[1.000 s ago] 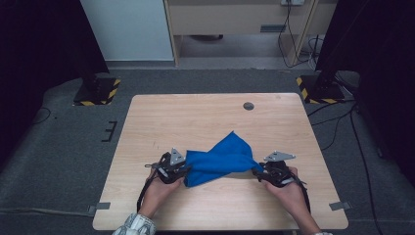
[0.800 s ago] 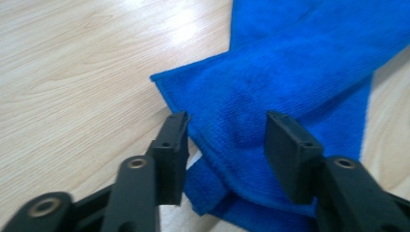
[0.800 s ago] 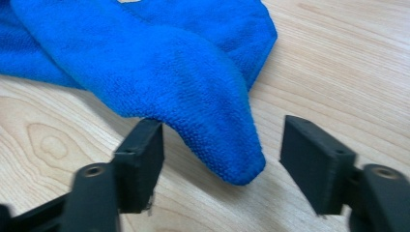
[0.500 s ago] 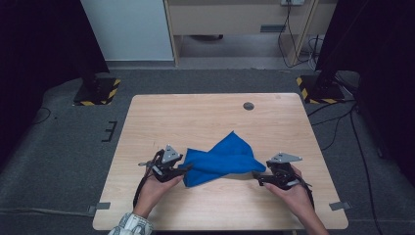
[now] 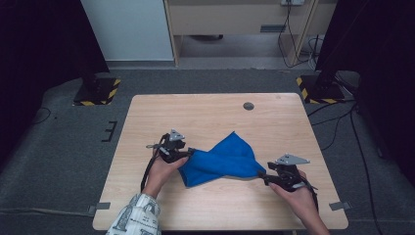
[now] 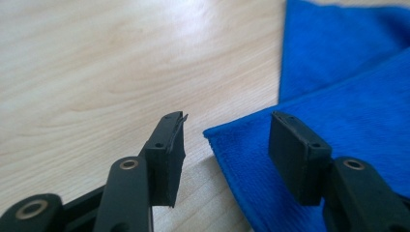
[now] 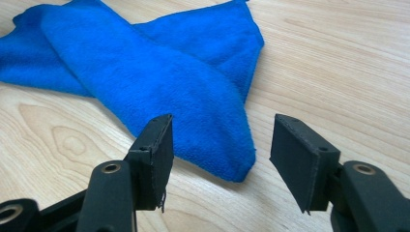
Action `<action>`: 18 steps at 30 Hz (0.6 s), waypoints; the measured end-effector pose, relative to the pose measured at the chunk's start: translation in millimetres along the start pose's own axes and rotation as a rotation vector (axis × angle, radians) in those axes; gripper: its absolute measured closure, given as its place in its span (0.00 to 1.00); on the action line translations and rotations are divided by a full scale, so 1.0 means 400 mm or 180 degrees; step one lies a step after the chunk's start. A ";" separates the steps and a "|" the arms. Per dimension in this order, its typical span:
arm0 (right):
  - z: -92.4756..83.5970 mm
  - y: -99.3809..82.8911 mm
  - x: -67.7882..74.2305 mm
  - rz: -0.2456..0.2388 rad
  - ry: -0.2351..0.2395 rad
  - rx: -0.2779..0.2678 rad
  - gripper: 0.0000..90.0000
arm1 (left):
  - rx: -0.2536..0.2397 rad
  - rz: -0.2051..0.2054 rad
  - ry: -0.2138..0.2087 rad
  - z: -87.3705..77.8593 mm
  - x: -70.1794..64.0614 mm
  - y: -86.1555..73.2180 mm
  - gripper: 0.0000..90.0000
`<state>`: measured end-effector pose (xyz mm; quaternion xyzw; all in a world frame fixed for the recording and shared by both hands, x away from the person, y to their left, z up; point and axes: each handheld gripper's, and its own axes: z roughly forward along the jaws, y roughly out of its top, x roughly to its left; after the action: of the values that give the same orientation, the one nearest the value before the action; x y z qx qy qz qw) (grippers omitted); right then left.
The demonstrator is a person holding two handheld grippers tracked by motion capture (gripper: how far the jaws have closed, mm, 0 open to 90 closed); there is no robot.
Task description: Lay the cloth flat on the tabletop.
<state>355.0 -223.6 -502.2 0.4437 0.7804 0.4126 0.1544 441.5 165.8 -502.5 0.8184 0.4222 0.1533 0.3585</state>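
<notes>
Currently left gripper [image 5: 188, 152] sits at the blue microfiber cloth's [image 5: 222, 159] 9 o'clock edge, jaws apart after a slight closing, nothing pinched; the cloth corner [image 6: 227, 140] lies on the table between them, untouched. Cloth is folded over itself, flat on the wooden table [image 5: 205, 110], slightly toward the 6 o'clock side of centre. Right gripper [image 5: 264, 175] at the cloth's 4 o'clock tip [image 7: 237, 169], jaws also closing lately but released, gripping nothing.

You will find no legible text, label, brand, number or sign here: nothing can be read on any surface in the high view or in your two gripper views.
</notes>
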 end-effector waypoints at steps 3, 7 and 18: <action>-0.003 0.000 -0.007 0.0034 0.0005 -0.0033 0.48 | 0.0143 0.0017 0.0007 0.027 -0.004 -0.008 0.49; -0.005 0.005 -0.014 0.0071 -0.0002 -0.0110 0.53 | 0.0217 -0.0012 -0.0083 0.046 -0.009 -0.019 0.53; 0.003 0.011 -0.016 0.0107 -0.0019 -0.0134 0.58 | 0.0134 0.0146 -0.0176 0.046 -0.041 -0.036 0.91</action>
<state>361.8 -227.1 -500.1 0.4547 0.7635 0.4302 0.1591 433.7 150.0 -524.8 0.8391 0.3964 0.1299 0.3492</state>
